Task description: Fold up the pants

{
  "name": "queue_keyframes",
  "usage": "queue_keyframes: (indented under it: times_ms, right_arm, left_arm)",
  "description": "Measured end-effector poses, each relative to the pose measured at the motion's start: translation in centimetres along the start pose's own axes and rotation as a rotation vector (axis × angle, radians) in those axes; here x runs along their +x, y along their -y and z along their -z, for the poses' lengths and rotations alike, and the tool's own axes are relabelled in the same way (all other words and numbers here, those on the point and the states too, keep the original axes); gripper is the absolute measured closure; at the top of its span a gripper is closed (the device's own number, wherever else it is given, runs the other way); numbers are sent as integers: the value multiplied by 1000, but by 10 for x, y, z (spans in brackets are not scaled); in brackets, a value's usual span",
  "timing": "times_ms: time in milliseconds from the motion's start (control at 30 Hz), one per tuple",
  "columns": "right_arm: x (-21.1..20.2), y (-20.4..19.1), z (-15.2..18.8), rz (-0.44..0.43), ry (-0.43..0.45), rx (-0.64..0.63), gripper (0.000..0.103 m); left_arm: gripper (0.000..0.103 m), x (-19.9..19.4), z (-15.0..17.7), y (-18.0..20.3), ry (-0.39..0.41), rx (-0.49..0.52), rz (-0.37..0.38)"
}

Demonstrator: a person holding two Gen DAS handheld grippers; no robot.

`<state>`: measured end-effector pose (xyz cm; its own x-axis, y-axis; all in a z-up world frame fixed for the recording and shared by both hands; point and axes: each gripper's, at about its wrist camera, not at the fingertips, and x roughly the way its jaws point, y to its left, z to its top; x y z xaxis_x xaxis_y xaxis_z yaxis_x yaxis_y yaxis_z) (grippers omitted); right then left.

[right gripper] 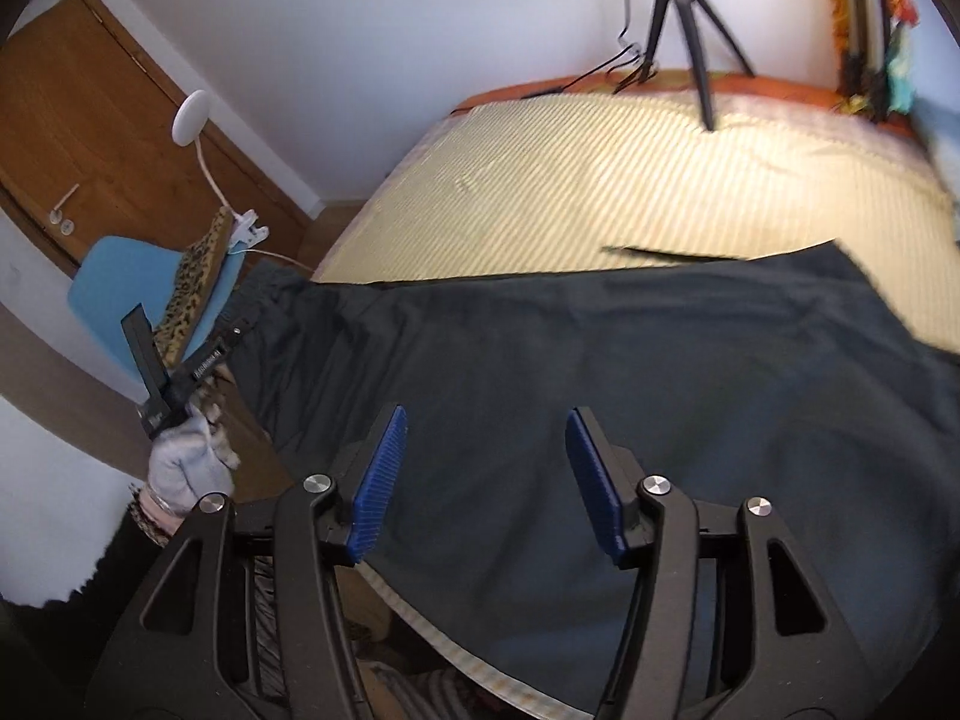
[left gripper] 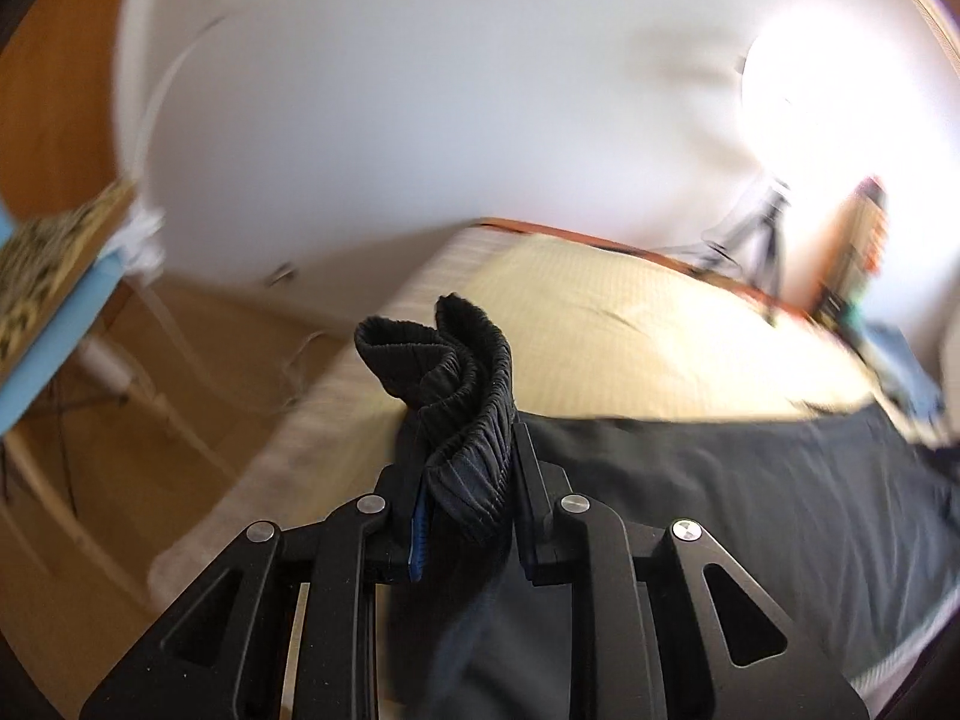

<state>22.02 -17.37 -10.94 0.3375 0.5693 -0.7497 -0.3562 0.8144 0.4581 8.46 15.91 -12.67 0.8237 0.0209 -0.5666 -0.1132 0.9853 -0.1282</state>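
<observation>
Pants of dark, soft, limp cloth lie across the striped yellow bed; left gripper clamps the bunched elastic waistband at 9 o'clock, right gripper gapes empty above. The light fabric should drape and slide, so seams grip best.

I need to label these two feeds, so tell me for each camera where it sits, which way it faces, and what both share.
Left wrist: sits behind the left gripper, looking along its fingers and downward at the bed and white wall; its jaws are shut on the bunched waistband.
Right wrist: sits behind the right gripper, looking down at the pants spread on the bed, tripod beyond; its jaws are open and empty, and the gloved hand holding the left gripper shows at left.
Shared: pants, bed, blue chair, tripod.
</observation>
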Motion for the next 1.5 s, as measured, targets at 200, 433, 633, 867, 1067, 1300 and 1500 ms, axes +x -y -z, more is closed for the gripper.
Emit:
queue_keyframes:
  times_ms: [200, 433, 633, 867, 1067, 1300, 1500]
  right_arm:
    - [73, -8, -12, -222, -105, 118, 44]
    - [135, -9, -11, -345, -184, 252, 44]
    - [154, 5, -1, -401, -193, 369, 44]
    - [157, -1, 1, -359, -221, 346, 44]
    - [161, -9, -1, -269, -217, 316, 46]
    - [151, -27, -5, -182, -187, 192, 84]
    - [108, -16, -13, -178, -154, 152, 85]
  left_arm:
    - [83, 2, 27, 67, -42, 162, 106]
    - [83, 6, 52, 114, -94, 250, 216]
    - [69, 1, 60, 120, -176, 223, 362]
    - [54, -31, 53, 99, -216, 142, 517]
    - [54, -41, 26, 46, -154, 54, 383]
    - [54, -29, 5, 4, -138, -38, 223]
    - [54, -33, 6, 2, -127, -45, 240]
